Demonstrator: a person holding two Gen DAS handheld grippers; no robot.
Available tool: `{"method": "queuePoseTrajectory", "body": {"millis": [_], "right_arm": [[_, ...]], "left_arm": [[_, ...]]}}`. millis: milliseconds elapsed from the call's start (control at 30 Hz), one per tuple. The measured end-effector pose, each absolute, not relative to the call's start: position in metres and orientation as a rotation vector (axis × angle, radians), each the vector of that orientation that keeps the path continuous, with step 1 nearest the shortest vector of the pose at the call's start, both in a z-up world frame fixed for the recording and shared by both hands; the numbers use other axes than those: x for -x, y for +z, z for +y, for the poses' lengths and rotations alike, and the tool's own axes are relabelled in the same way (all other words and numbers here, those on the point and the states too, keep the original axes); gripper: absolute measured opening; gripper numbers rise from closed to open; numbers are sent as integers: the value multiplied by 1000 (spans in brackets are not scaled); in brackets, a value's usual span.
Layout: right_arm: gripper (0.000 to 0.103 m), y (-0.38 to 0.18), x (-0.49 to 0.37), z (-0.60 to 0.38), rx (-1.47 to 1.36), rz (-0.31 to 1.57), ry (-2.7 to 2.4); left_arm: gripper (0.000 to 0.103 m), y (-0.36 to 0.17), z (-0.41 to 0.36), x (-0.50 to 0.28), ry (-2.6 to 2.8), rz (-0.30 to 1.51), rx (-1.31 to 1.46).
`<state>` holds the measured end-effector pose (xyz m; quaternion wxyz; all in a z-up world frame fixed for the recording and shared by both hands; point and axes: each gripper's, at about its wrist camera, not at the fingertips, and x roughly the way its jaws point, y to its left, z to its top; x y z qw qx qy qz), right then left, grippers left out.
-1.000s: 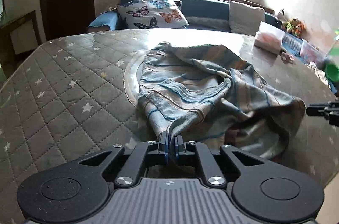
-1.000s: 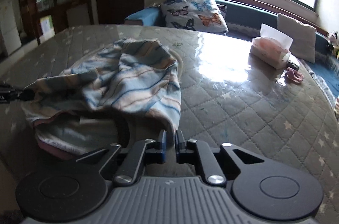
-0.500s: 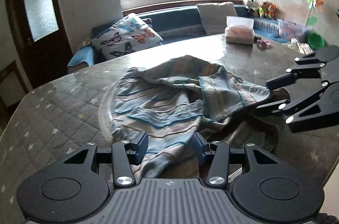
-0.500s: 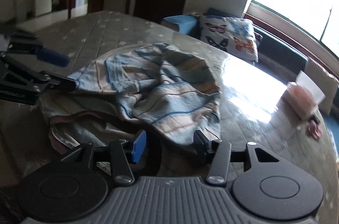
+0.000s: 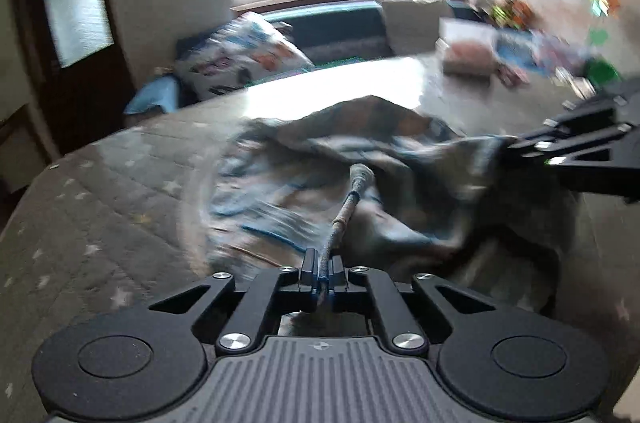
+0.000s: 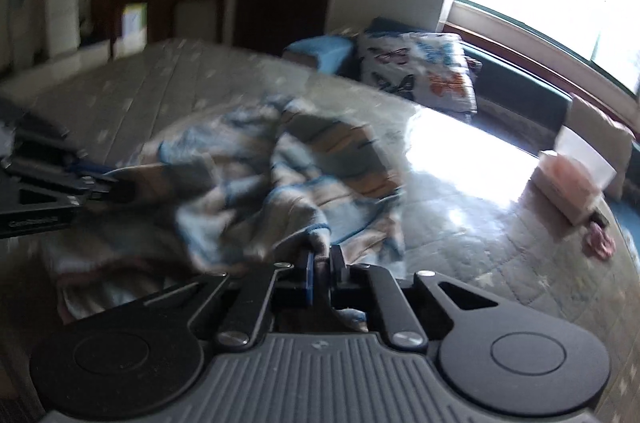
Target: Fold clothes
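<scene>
Striped garment (image 5: 320,159) pinched in both grippers' jaws

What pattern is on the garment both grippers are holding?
The striped garment has blue, tan and pale bands; clearest in the right wrist view, though blurred.

A home living room: beyond a quilted table (image 6: 460,223), a butterfly cushion (image 6: 416,71) rests on a window bench (image 5: 340,31).
</scene>
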<state>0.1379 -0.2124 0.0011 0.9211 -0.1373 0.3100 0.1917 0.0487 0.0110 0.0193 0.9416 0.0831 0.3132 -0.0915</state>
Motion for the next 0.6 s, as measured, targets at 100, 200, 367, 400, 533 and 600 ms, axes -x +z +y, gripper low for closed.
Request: {"method": "queuePoseTrajectory", "body": {"millis": [100,200,367,400,533,600], "right_arm": [[5,13,-140,-238,186,609,322],[5,20,-136,-263,113,590,246],[5,20,-118,-314,-45,590,117],[5,17,-114,-323,-75,599,101],[4,-2,-98,-348,-191,655,55],[4,-11,-90,-355,-226,681,36]], "left_arm": [[4,29,36,-44,-102,621,-97],[3,33,64,-37,-3,624,-24],[3,27,101,-16,118,653,96],[3,26,109,-12,142,658,120],[2,21,126,6,176,684,189],[2,20,133,14,176,697,211]]}}
